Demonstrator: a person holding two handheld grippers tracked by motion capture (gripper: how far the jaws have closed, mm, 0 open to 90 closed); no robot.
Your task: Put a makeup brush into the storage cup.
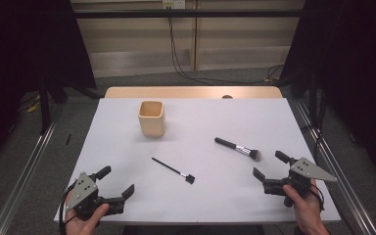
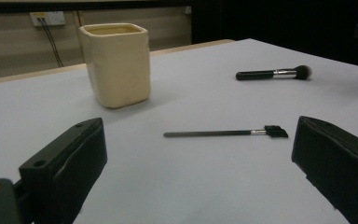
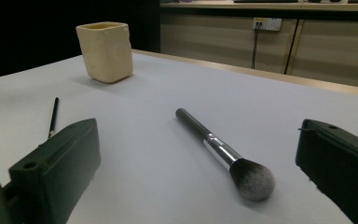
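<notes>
A cream square cup (image 1: 151, 118) (image 2: 116, 64) (image 3: 105, 51) stands upright on the white table (image 1: 200, 196) toward the back left. A fluffy black-handled makeup brush (image 1: 237, 148) (image 2: 274, 73) (image 3: 223, 153) lies flat right of centre. A thin flat brush (image 1: 173, 170) (image 2: 226, 133) (image 3: 53, 117) lies near the middle. My left gripper (image 1: 115, 181) (image 2: 198, 177) rests open at the front left corner, jaws wide with nothing between them. My right gripper (image 1: 270, 165) (image 3: 200, 186) is open at the front right, the fluffy brush's head just ahead of its jaws.
Metal rails (image 1: 24, 176) run along both sides of the table. A wooden strip (image 1: 193, 92) borders the far edge. Cables (image 1: 186, 73) lie on the floor beyond. Black curtains hang at left and right.
</notes>
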